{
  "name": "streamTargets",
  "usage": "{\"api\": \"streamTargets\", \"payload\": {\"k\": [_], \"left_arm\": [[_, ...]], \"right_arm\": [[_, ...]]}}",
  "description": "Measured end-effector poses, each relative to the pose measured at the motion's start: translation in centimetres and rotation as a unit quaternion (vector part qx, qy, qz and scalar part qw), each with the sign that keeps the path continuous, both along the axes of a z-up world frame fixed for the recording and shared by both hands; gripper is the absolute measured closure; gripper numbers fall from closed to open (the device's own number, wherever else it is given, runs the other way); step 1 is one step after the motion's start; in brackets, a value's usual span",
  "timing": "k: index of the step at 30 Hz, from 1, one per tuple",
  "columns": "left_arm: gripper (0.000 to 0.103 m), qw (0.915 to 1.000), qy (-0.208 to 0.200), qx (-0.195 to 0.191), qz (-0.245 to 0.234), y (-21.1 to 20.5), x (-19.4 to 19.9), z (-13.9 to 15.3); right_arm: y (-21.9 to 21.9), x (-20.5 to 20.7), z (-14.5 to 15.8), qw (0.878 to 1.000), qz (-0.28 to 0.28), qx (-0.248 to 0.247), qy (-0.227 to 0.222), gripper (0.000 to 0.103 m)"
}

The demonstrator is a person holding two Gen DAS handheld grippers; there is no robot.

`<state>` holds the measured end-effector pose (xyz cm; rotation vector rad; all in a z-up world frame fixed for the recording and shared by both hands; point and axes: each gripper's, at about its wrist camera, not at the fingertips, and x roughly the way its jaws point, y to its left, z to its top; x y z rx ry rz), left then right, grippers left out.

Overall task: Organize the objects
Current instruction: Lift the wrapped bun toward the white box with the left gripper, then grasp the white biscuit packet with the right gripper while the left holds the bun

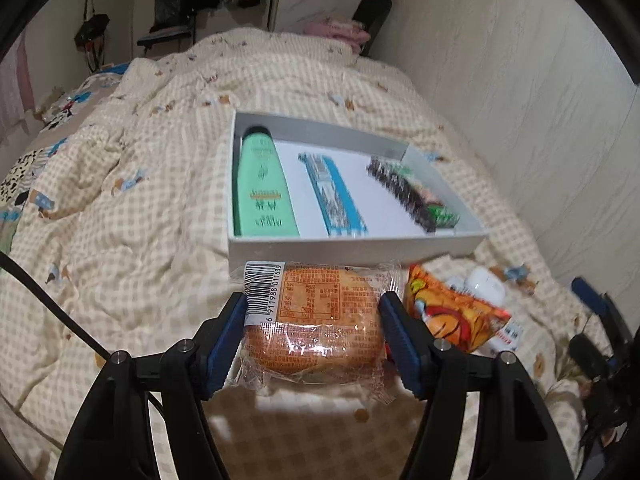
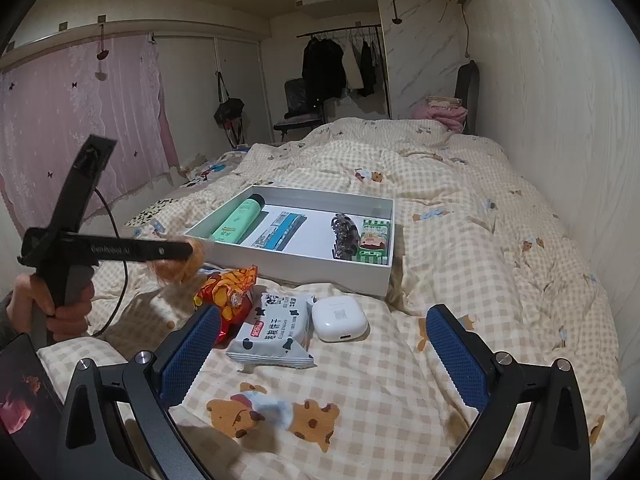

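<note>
My left gripper [image 1: 312, 320] is clamped on a wrapped bun [image 1: 316, 320], held in the air just short of the box's [image 1: 352, 246] near wall. The box lies straight ahead of the bun, and the bun's long axis runs across my fingers, parallel to that wall. Inside the box, 2 gaps lie between a green tube [image 1: 264, 184], a blue pack [image 1: 334, 196] and a clip [image 1: 404, 192]. My right gripper [image 2: 324, 356] hangs released and empty, farther from the box, above a biscuit pack [image 2: 276, 332] and a white case [image 2: 340, 316].
</note>
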<state>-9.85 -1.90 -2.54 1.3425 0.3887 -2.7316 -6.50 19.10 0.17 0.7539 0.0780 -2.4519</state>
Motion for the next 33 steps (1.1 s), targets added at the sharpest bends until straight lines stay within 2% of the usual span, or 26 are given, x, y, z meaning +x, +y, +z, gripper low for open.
{"api": "streamTargets", "payload": {"k": [15,20,24,26,30,33], "left_arm": [[0.026,0.9982,-0.054,-0.013,-0.02,1.0,-0.9,-1.9],[0.029,0.998,-0.06,0.003,-0.019,0.6,-0.9,-2.3],[0.032,0.9992,-0.033,0.017,-0.011,0.0,-0.2,-1.4],[0.032,0.9999,-0.002,0.014,-0.008,-0.1,0.5,-0.2],[0.032,0.9951,0.094,-0.012,-0.029,0.7,3.2,2.9],[0.032,0.9862,0.156,-0.038,-0.041,1.5,5.4,4.3]], "right_arm": [[0.0,0.0,-0.1,1.0,-0.001,-0.001,0.0,0.0],[0.0,0.0,0.0,1.0,-0.001,-0.001,0.0,0.0],[0.1,-0.1,-0.1,1.0,-0.001,-0.002,0.001,0.0],[0.1,-0.1,-0.1,1.0,-0.001,-0.002,0.0,0.0],[0.3,-0.3,-0.1,1.0,0.001,-0.009,-0.006,0.0],[0.6,-0.4,0.0,1.0,0.005,-0.02,-0.013,0.0]]}}
